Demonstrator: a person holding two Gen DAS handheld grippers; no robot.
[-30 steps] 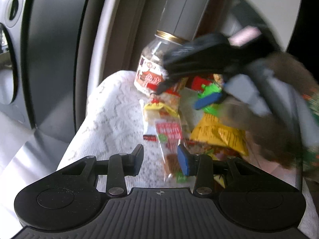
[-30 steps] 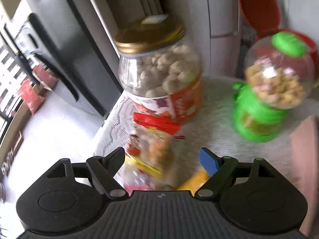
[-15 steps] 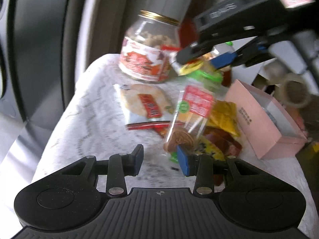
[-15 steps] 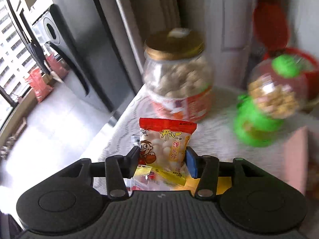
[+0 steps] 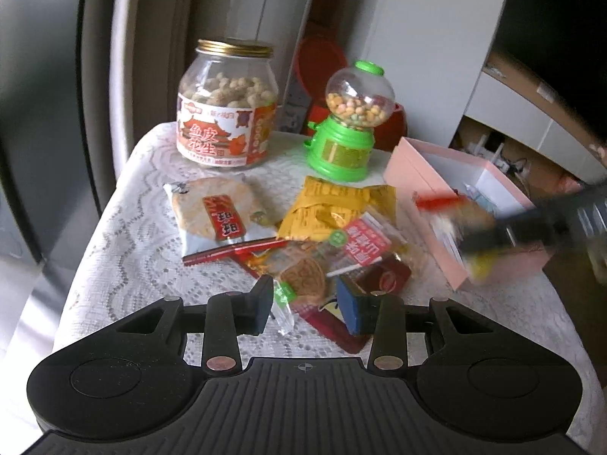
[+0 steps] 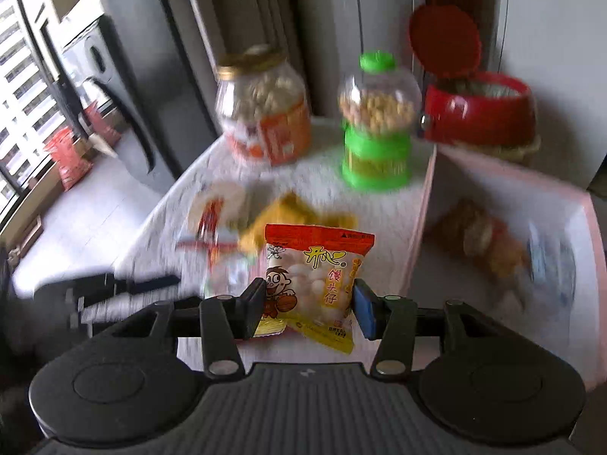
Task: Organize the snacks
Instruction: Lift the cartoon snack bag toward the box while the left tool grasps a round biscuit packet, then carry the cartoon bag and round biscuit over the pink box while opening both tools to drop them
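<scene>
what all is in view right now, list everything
peanut jar: 1, clear with gold lid, back left of table
candy dispenser: 1, green base, clear globe, right of jar
pink box: 1, open, table's right side, some snacks inside
loose snack packets: several, yellow, red, clear, mid table
red bin: 1, lid up, behind table
lace tablecloth: 1, white, covers table
small bun packet: 1, red and yellow, in right claw
left claw: open, over packets
right claw: shut on packet
</scene>
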